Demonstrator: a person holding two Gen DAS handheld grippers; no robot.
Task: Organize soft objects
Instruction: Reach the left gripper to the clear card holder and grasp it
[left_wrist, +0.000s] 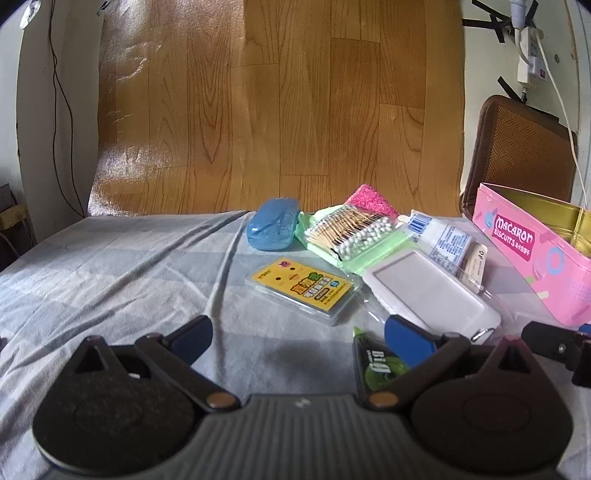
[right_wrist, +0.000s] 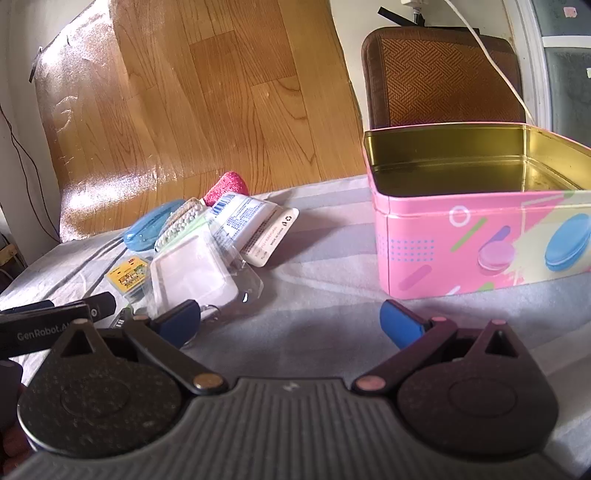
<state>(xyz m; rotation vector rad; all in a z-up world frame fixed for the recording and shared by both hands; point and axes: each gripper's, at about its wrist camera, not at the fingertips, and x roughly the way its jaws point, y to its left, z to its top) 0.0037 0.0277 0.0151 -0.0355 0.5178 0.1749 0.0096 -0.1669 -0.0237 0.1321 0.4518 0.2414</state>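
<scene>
1. My left tongs (left_wrist: 298, 336) hang wide apart with nothing between them, low over the grey-and-white checked cloth (left_wrist: 110, 266) that covers the surface.
2. My right tongs (right_wrist: 291, 322) are just as wide and hold nothing, above a bare stretch of the same cloth.
3. The small things to sort lie in a loose pile ahead of my left tongs: a blue plastic case (left_wrist: 273, 223), a bag of cotton swabs (left_wrist: 349, 230) on a green pouch, a pink glittery item (left_wrist: 371, 199) behind it, and a white packet with a barcode (left_wrist: 439, 236).
4. Nearer to me lie a yellow card pack (left_wrist: 301, 290) and a white flat case in clear wrap (left_wrist: 430, 295).
5. A green-and-black packet (left_wrist: 373, 365) sits just under my left tongs' right finger.
6. The pink macaron biscuit tin (right_wrist: 480, 240) stands open to the right of the pile, apart from it; the part of its gold inside that I can see holds nothing.
7. A brown woven cushion (right_wrist: 443, 77) leans behind the tin.
</scene>
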